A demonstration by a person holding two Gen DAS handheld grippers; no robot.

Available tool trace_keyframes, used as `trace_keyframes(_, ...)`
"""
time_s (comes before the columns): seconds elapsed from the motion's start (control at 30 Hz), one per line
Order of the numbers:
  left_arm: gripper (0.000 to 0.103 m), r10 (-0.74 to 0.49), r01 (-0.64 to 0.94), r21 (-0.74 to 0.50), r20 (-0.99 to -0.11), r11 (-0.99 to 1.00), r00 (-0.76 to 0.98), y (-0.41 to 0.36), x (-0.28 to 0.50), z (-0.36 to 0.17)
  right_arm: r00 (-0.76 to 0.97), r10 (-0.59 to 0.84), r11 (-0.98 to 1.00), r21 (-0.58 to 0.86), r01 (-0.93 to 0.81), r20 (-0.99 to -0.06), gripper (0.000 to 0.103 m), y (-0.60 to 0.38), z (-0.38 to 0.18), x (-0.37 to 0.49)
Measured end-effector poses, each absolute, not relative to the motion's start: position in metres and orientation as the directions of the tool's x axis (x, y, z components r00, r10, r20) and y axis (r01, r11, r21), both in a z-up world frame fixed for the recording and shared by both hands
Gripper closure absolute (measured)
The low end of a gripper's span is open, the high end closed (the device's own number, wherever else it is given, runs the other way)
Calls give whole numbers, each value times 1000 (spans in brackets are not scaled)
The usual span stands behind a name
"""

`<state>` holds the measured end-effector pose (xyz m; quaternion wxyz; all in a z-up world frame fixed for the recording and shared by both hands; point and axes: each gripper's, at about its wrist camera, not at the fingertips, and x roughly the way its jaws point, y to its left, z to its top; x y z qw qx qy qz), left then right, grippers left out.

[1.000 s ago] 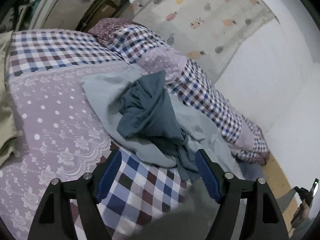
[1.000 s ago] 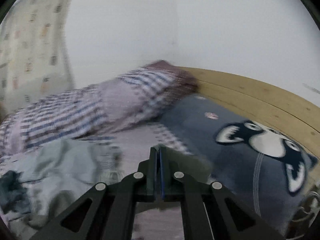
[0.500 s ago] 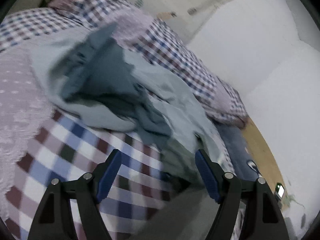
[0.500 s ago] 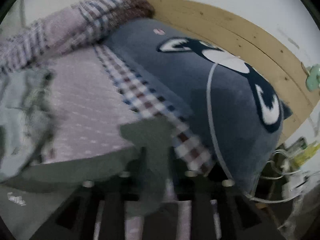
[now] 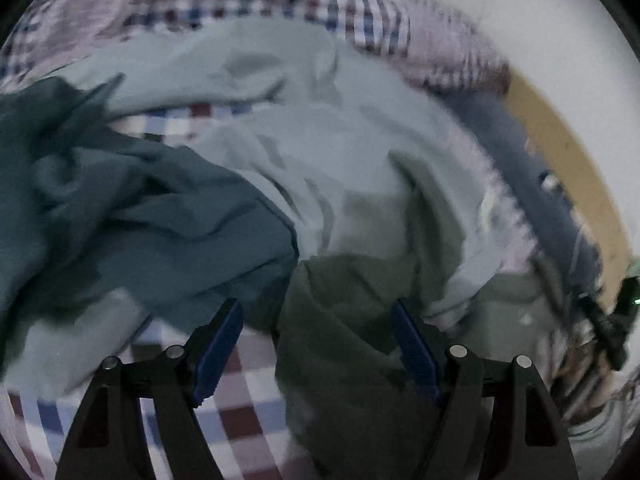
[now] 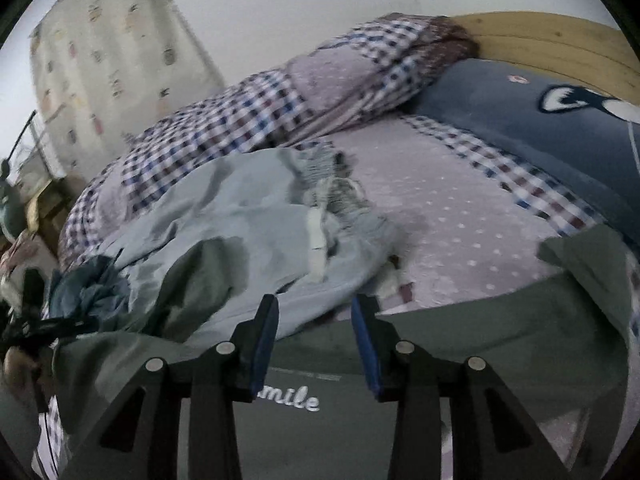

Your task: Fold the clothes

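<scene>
Right wrist view shows the olive-green garment (image 6: pixel 460 360) spread crosswise directly under the right gripper (image 6: pixel 316 344), jaws parted and empty, while the left gripper (image 5: pixel 316 344), wide open, apparently hovers over its bunched end.

Olive garment (image 6: pixel 460 360) cut off by bottom edge, dark teal garment (image 5: pixel 120 216) motion-blurred, headboard (image 5: pixel 560 152) smeared

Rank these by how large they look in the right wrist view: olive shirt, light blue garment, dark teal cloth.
1. Olive shirt, though nearness inflates it.
2. Light blue garment.
3. Dark teal cloth, clearly smallest.
</scene>
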<state>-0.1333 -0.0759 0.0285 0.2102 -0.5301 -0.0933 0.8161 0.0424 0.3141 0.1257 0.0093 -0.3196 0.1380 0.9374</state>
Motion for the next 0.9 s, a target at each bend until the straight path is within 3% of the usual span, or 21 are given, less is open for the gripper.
trace_keyframes(0.03, 40, 432, -249, -364, -837, -898, -335, -70, -138, 25, -791, -87, -965, 249, -85, -606, 63, 314, 124, 40)
trace_keyframes(0.07, 57, 422, -254, -353, -848, -901, -320, -63, -142, 22, -784, -101, -967, 246, -67, -612, 63, 313, 121, 38)
trace_keyframes(0.1, 67, 408, -257, -338, -859, -906, -309, -58, -146, 19, -778, -109, -969, 239, -54, -618, 63, 314, 117, 37)
trace_keyframes(0.13, 86, 394, -259, -322, -867, -911, -306, -55, -148, 19, -774, -107, -972, 231, -52, -624, 63, 317, 113, 34)
trace_keyframes(0.17, 96, 386, -263, -313, -871, -913, -304, -52, -149, 19, -771, -104, -971, 232, -58, -629, 63, 322, 110, 32)
trace_keyframes(0.3, 99, 402, -217, -341, -817, -915, -413, -72, -150, 52, -767, -94, -964, 252, -90, -634, 63, 336, 104, 33)
trace_keyframes(0.47, 100, 389, -103, -431, -654, -896, -649, -133, -150, 123, -772, -96, -956, 274, -104, -629, 63, 348, 104, 35)
trace_keyframes(0.67, 100, 201, 42, -470, -455, -882, -868, -209, -119, 199, -785, -125, -957, 283, -66, -607, 63, 343, 111, 37)
trace_keyframes(0.83, 100, -36, 154, -451, -260, -879, -965, -275, -64, 246, -783, -147, -958, 285, -40, -604, 63, 337, 113, 36)
trace_keyframes(0.9, 100, -123, 255, -365, -346, -895, -930, -299, -72, 236, -771, -155, -959, 283, -34, -618, 63, 333, 110, 34)
